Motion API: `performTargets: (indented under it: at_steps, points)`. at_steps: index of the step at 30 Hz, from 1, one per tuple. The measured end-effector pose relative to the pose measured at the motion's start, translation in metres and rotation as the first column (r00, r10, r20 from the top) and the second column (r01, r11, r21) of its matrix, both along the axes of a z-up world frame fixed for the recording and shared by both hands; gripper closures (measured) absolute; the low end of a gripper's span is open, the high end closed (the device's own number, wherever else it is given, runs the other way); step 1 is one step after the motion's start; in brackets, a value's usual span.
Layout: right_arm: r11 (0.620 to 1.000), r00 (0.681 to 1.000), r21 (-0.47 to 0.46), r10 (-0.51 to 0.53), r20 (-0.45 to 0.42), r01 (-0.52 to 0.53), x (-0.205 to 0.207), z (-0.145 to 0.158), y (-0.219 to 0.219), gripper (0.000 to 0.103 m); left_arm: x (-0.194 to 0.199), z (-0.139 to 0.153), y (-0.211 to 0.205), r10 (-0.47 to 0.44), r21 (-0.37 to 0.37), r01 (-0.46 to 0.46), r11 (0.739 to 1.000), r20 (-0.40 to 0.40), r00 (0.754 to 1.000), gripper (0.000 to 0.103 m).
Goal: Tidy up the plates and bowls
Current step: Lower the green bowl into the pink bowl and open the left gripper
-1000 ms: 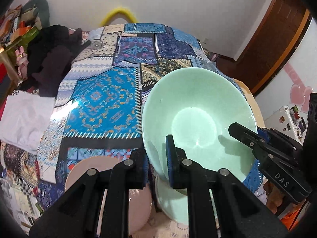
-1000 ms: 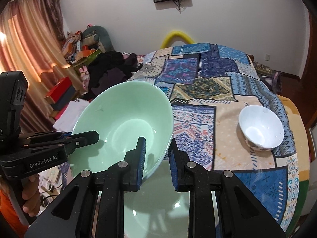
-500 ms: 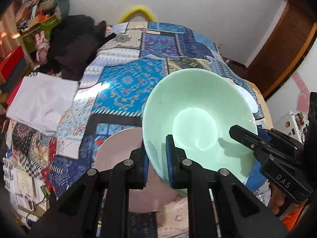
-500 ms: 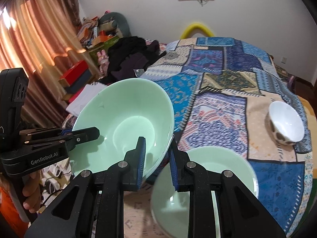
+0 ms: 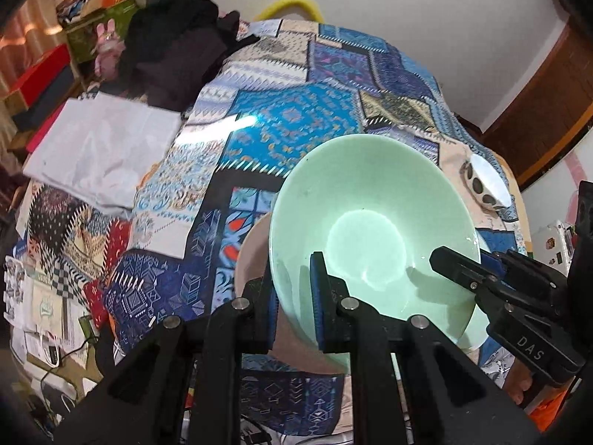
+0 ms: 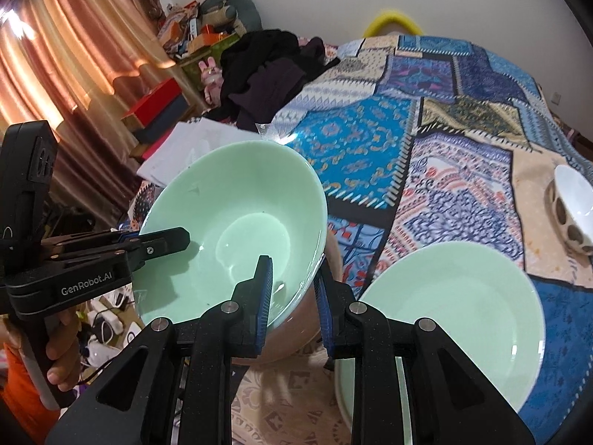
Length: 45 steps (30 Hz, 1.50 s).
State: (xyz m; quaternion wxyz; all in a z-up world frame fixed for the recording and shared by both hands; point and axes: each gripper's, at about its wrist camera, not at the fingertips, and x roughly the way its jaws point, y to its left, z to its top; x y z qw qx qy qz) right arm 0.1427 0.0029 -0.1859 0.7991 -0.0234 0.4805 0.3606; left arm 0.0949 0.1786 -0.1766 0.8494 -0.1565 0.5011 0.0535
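Note:
A large pale green bowl [image 5: 370, 230] hangs tilted above the patterned tablecloth, held by its rim from two sides. My left gripper [image 5: 294, 285] is shut on the near left rim. My right gripper [image 6: 292, 270] is shut on the opposite rim of the bowl [image 6: 229, 230]. Each gripper shows in the other's view: the right gripper [image 5: 444, 259] and the left gripper [image 6: 178, 237]. A pink plate [image 5: 252, 256] lies on the table directly under the bowl, mostly hidden by it. To its right lies a pale green plate [image 6: 452, 315].
A small white bowl with dark spots [image 6: 572, 211] stands near the table's right edge. Dark clothes [image 6: 267, 70] and white paper [image 5: 100, 148] lie off the table's left side. The patterned tablecloth [image 5: 296, 122] stretches beyond the dishes.
Both grippers carried the green bowl leftward and lower, from above the green plate to above the pink plate. Both grips stayed shut on the rim.

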Motion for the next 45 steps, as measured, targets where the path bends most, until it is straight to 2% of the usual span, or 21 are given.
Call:
performTargets:
  at_steps: [10,16,26,30,34,45]
  points:
    - [0.999,0.998,-0.032,0.014,-0.055,-0.016,-0.006,-0.022,0.006,0.082,-0.002,-0.035,0.011,0.001,-0.024,-0.002,1.000,-0.074,0.997,0.088]
    - [0.998,0.997,-0.050,0.022,-0.069,-0.026,-0.008,-0.028,0.006,0.082,-0.001,-0.045,0.013,-0.005,-0.043,0.000,0.999,-0.099,0.995,0.088]
    - [0.999,0.998,-0.046,0.027,-0.064,-0.030,-0.006,-0.025,0.003,0.079,0.002,-0.052,0.009,-0.017,-0.029,0.014,0.999,-0.112,0.994,0.089]
    - [0.997,0.999,-0.072,0.015,-0.039,-0.018,-0.006,-0.024,0.000,0.078,0.004,-0.053,0.003,-0.027,0.020,0.029,0.999,-0.112,0.993,0.089]
    - [0.998,0.999,-0.055,0.016,-0.043,-0.018,-0.005,-0.024,-0.007,0.078,0.006,-0.056,-0.002,-0.029,0.064,0.037,0.997,-0.115,0.993,0.089]
    - [0.999,1.000,-0.022,0.024,-0.017,-0.025,-0.008,-0.012,-0.017,0.078,0.009,-0.047,0.000,-0.001,0.052,0.007,0.999,-0.124,0.992,0.088]
